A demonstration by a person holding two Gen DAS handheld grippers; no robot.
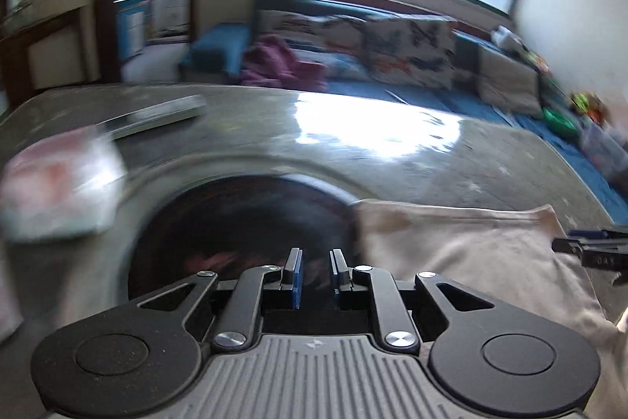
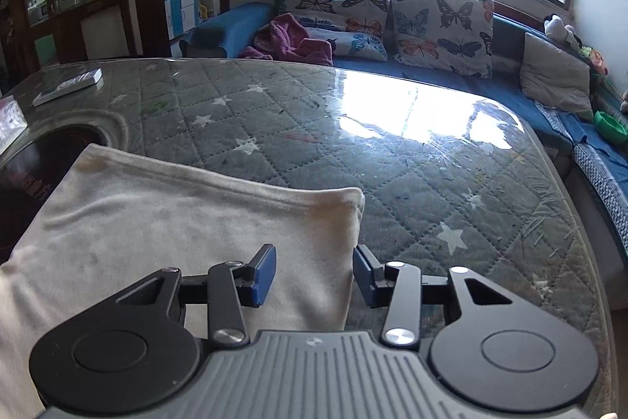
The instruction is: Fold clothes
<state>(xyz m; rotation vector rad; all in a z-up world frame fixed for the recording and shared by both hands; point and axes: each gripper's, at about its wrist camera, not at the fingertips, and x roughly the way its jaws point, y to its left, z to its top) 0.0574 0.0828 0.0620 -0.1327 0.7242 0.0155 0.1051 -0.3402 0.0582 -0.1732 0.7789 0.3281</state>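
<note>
Nearest the lens, the right gripper pitched downward with jaws partly apart, straddling the right edge of the cream cloth without pinching it. Over the dark round inset the left gripper hung narrowly parted and empty. Flat on the quilted table, the cloth ran lengthwise from lower left to centre, bare tabletop beyond toward upper right.

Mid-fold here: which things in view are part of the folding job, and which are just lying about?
Part of the job:
- beige garment, lying flat on the table
- left tool, nothing between its pads
- right tool, open over the garment's right edge

Just lying about:
- remote control
- pink-and-white packet
- purple cloth on the sofa
- butterfly cushions
</note>
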